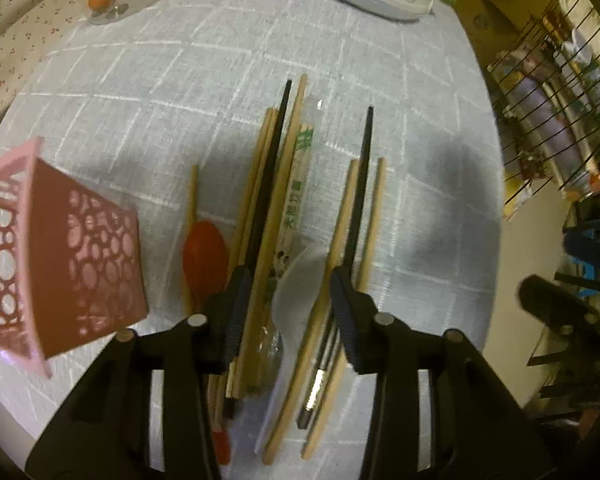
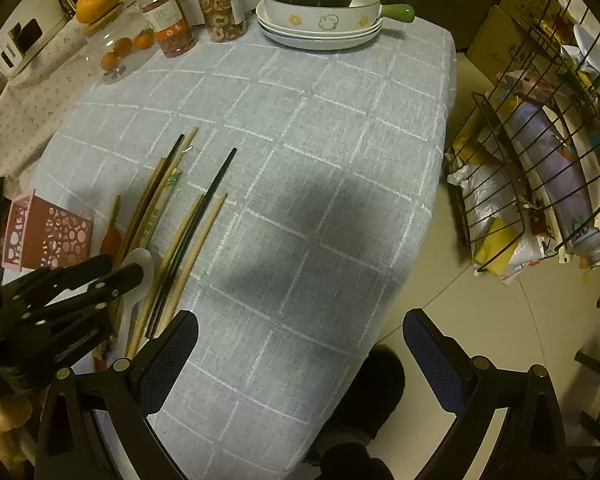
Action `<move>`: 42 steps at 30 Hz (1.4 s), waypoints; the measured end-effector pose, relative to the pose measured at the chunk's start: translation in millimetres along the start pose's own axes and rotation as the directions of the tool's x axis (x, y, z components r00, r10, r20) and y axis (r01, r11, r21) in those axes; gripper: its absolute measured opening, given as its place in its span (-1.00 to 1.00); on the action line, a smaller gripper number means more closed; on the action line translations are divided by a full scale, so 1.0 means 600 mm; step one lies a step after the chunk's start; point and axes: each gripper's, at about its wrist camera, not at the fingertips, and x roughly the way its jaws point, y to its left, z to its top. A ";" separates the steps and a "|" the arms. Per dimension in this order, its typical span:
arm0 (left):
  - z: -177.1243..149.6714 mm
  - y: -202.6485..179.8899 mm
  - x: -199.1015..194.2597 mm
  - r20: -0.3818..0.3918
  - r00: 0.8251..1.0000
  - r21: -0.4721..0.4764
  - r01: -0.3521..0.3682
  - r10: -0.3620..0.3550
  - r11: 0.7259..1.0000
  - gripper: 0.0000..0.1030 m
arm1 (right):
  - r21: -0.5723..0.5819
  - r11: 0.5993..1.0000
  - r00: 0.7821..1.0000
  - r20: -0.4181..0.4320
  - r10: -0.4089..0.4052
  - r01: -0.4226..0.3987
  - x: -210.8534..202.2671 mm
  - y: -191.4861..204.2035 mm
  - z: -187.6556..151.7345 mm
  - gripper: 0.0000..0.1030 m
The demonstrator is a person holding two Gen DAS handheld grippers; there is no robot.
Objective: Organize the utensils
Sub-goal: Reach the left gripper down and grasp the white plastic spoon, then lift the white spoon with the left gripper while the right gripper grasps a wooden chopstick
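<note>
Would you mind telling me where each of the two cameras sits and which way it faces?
Left wrist: on the left claw, low over the table, facing along the chopsticks, red spoon and white spoon; its open fingers show.
Right wrist: on the right claw, higher, facing across the grey tablecloth toward the squash bowl; its open fingers show.
Shared: chopsticks, both spoons, pink holder, tablecloth, stacked dishes; the right view also catches the left claw.

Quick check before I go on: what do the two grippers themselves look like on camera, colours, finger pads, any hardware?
Both are black plastic. The left gripper has ribbed black finger pads and round silver pins at its linkage. The right gripper has dark blue, mesh-textured pads and similar silver pins. No cables or markings show.
</note>
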 end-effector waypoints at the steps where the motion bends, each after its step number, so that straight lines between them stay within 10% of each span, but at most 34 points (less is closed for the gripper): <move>1: 0.000 0.000 0.004 -0.004 1.000 0.006 -0.007 0.007 1.000 -0.69 | 0.001 1.000 1.000 -0.001 -0.001 0.001 0.001 -0.002 0.000 1.00; 12: -0.007 0.002 -0.063 0.115 0.993 0.029 -0.017 0.013 0.999 -0.93 | 0.038 0.998 0.999 -0.018 0.041 -0.041 0.009 -0.012 -0.003 1.00; 19: -0.025 0.014 -0.179 0.346 0.938 0.015 -0.013 0.007 1.000 -0.93 | 0.102 0.972 0.976 -0.027 0.216 -0.213 0.025 0.012 0.015 0.93; 27: -0.036 0.044 -0.248 0.495 0.869 0.008 0.000 -0.004 1.000 -0.93 | 0.164 0.940 0.948 -0.062 0.312 -0.299 0.090 0.040 0.055 -0.12; 42: -0.053 0.075 -0.268 0.518 0.855 -0.032 0.049 -0.025 0.998 -0.93 | 0.151 0.972 0.980 -0.060 0.190 -0.179 0.132 0.112 0.092 -0.75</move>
